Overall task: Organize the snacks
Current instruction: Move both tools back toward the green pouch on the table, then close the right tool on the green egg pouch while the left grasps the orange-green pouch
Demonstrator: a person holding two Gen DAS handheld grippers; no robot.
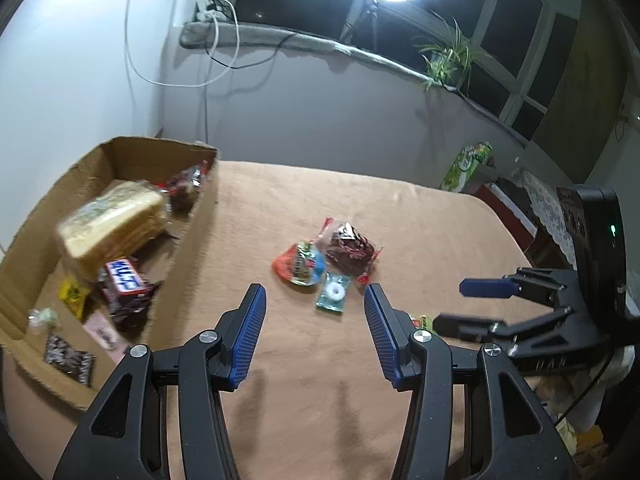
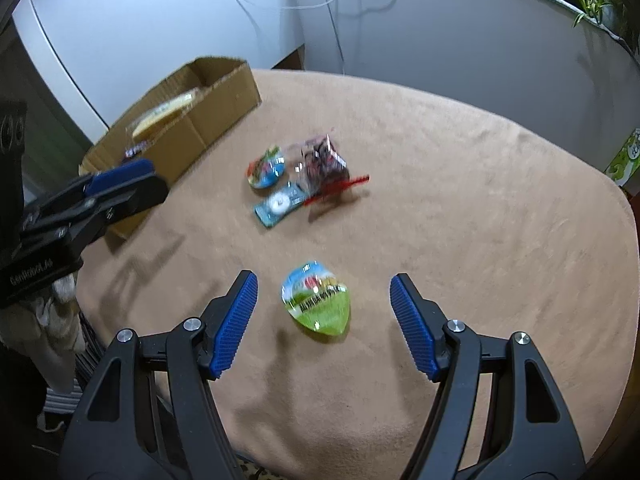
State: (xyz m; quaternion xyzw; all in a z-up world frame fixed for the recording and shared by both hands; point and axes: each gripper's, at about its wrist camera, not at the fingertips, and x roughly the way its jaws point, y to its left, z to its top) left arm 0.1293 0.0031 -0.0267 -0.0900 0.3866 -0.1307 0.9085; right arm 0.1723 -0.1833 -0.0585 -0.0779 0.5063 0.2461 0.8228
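Observation:
A cardboard box (image 1: pixel 200 216) at the table's left holds a bread pack (image 1: pixel 116 224), a Snickers bar (image 1: pixel 126 278) and several small snacks. On the tan cloth lie a jelly cup (image 1: pixel 300 266), a dark snack bag (image 1: pixel 350 250) and a teal candy packet (image 1: pixel 334 292). My left gripper (image 1: pixel 316 300) is open and empty just short of them. My right gripper (image 2: pixel 324 292) is open, with a green jelly cup (image 2: pixel 320 306) lying between its fingers. The same three snacks (image 2: pixel 296 180) and the box (image 2: pixel 224 104) show farther off in the right wrist view.
The right gripper (image 1: pixel 480 304) shows at the right of the left wrist view; the left gripper (image 2: pixel 120 188) shows at the left of the right one, in front of the box. A green carton (image 1: pixel 466 166) stands past the table's far right edge. A wall runs behind the table.

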